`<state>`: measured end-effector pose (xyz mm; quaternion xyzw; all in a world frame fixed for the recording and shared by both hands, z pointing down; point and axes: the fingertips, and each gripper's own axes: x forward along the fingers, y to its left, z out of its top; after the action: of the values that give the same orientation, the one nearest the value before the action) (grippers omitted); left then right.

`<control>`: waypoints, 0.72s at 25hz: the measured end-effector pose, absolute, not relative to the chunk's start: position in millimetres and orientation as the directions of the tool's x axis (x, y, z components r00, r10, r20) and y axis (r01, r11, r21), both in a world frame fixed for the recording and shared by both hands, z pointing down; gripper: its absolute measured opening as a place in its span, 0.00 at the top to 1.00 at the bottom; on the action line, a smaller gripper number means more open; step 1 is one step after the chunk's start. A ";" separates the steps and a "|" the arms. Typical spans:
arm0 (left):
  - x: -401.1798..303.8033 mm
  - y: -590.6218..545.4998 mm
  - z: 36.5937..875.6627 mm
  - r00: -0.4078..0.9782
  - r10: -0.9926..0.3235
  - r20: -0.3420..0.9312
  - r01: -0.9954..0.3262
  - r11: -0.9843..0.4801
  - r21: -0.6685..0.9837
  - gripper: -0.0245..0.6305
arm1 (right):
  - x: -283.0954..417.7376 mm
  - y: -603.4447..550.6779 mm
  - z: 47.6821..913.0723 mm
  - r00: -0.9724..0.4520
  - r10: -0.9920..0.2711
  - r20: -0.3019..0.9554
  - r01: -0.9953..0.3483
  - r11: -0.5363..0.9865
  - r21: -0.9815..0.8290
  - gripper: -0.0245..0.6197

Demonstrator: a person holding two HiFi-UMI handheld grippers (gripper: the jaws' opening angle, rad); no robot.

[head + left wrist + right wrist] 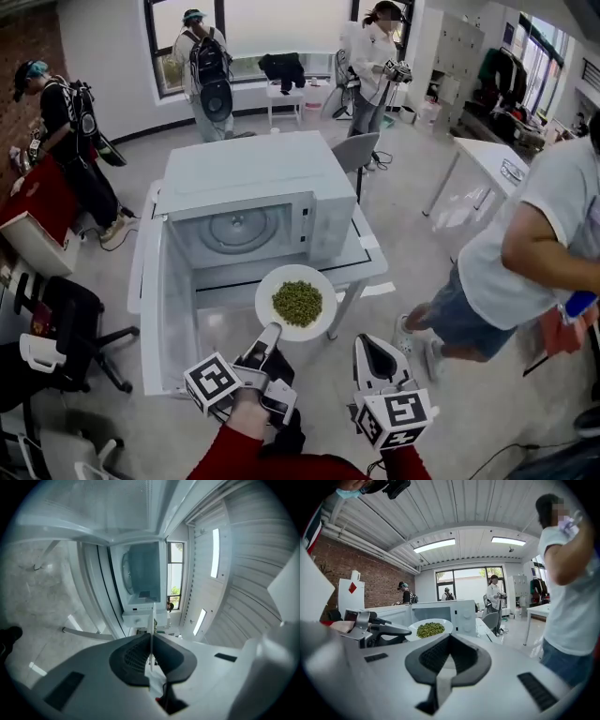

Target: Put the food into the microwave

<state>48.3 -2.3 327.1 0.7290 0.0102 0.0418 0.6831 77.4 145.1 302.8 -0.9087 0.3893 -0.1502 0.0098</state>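
By my reading the task is about midway. The microwave [251,178] already stands with its door [167,309] swung wide, and the plate [274,286] of food [297,302] is up and carried but not yet inside. What is left is to pass it through the opening onto the turntable [234,228], let go, and presumably shut the door. The left tongs [266,341] are clamped on the plate's near rim. In the left gripper view that rim shows edge-on as a thin white line pinched between the dark pads, so the plate juts straight out ahead of their tips, with the cavity beyond it and the open door off to their left. The right tongs [374,349] ride just beside the left pair, on their right, jaws together with nothing between them. From them the plate sits ahead and to the left, with the microwave behind it. The plate is round, white, smooth and shallow, thin at the rim, and is likely glazed ceramic or hard plastic. The food is a low heap of small green pieces, loose-looking, gathered in the middle and clear of the rim. The microwave is a pale box with smooth panels, and the turntable in its cavity is a round glassy disc. The tongs' pads are dark and ridged, set in white plastic shells.
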 end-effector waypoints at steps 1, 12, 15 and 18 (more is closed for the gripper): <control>53.4 -5.4 325.7 0.996 0.071 0.055 -0.050 -0.080 0.996 0.93 | 84.0 142.8 300.1 0.653 -0.708 0.269 -0.703 -0.698 -0.133 0.94; 93.4 -49.4 319.2 0.996 -0.035 0.085 -0.089 -0.125 0.988 0.93 | 133.3 109.2 299.4 0.598 -0.728 0.335 -0.741 -0.661 -0.114 0.94; 100.5 -59.7 330.6 0.990 -0.081 0.119 -0.129 -0.126 0.984 0.93 | 145.5 93.7 304.5 0.556 -0.752 0.355 -0.775 -0.623 -0.107 0.94; 110.9 -75.1 333.0 0.986 -0.131 0.104 -0.118 -0.106 0.987 0.93 | 155.9 71.8 306.4 0.511 -0.778 0.365 -0.808 -0.579 -0.104 0.94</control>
<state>110.9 -75.1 333.0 0.7435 -0.0836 -0.0048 0.6635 155.9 71.8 306.4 -0.8683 0.4568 -0.1891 -0.0398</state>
